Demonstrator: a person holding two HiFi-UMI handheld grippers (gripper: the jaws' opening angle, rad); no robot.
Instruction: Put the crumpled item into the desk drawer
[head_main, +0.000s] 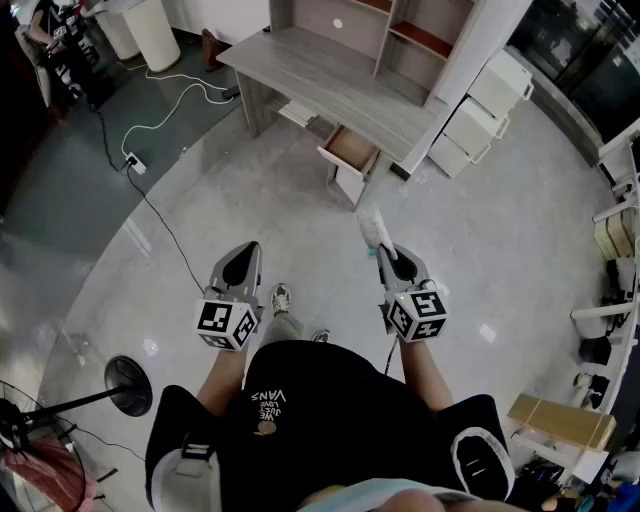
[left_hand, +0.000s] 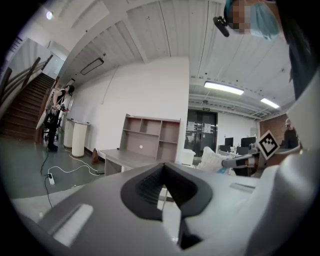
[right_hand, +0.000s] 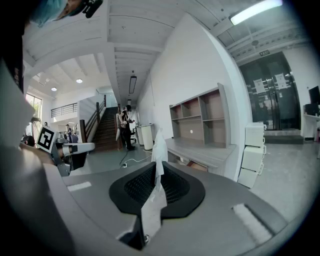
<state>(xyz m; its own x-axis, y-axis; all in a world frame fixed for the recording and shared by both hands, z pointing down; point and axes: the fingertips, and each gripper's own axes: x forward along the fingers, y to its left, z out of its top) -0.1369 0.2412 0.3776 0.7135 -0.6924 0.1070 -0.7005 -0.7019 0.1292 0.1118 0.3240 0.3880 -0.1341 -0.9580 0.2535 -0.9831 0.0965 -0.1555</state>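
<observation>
In the head view the grey desk (head_main: 330, 75) stands ahead with its drawer (head_main: 350, 150) pulled open below the top. My right gripper (head_main: 385, 252) is shut on a white crumpled paper (head_main: 372, 228) that sticks out past its tips, over the floor well short of the desk. The right gripper view shows the paper (right_hand: 160, 147) pinched upright between the dark pads, with the desk (right_hand: 200, 150) beyond. My left gripper (head_main: 240, 262) hangs level at the left, jaws together and holding nothing. In the left gripper view its tips (left_hand: 164, 167) meet, and the paper (left_hand: 212, 159) shows at the right.
A power strip with white cables (head_main: 135, 163) lies on the floor at the left. A fan base (head_main: 128, 385) stands behind my left side. A white drawer cabinet (head_main: 480, 110) stands right of the desk. A cardboard box (head_main: 560, 420) sits at the right. A person (right_hand: 127, 125) stands by the stairs.
</observation>
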